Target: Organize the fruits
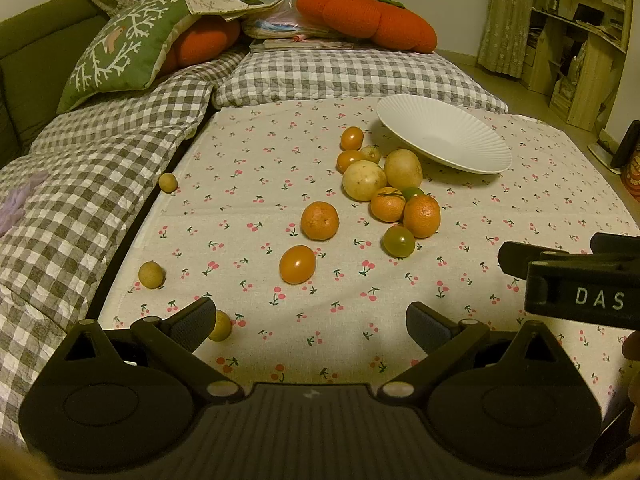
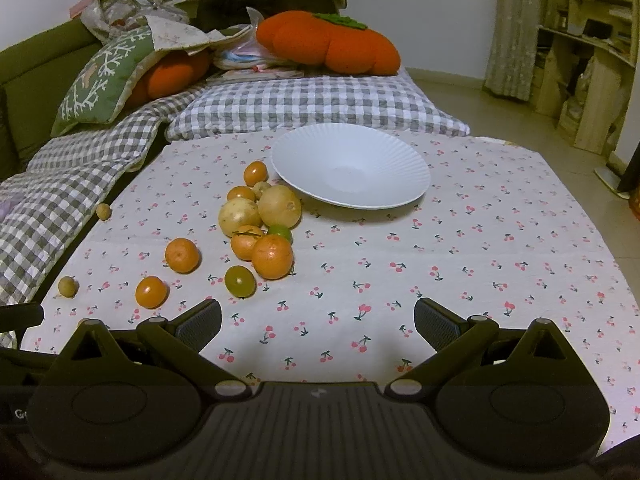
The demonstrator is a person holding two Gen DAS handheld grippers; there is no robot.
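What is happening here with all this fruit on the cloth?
A person holds a gripper in each hand above a table with a cherry-print cloth. Both the left gripper and the right gripper are open and hold nothing. Oranges, small tomatoes and pale round fruits lie loose on the cloth, most in a cluster beside the white plate. The plate has no fruit in it yet.

Tablecloth: off-white, small pink-red cherry print with dark green stems. Plate: plain white, fine radial ribbing. Mandarins: orange. Two large round fruits: pale yellow. Small tomato: yellow-green. Quilt: grey-white check. Plush cushion: bright orange, green top. Square pillow: green, white branch motif. Both grippers' bodies: black.
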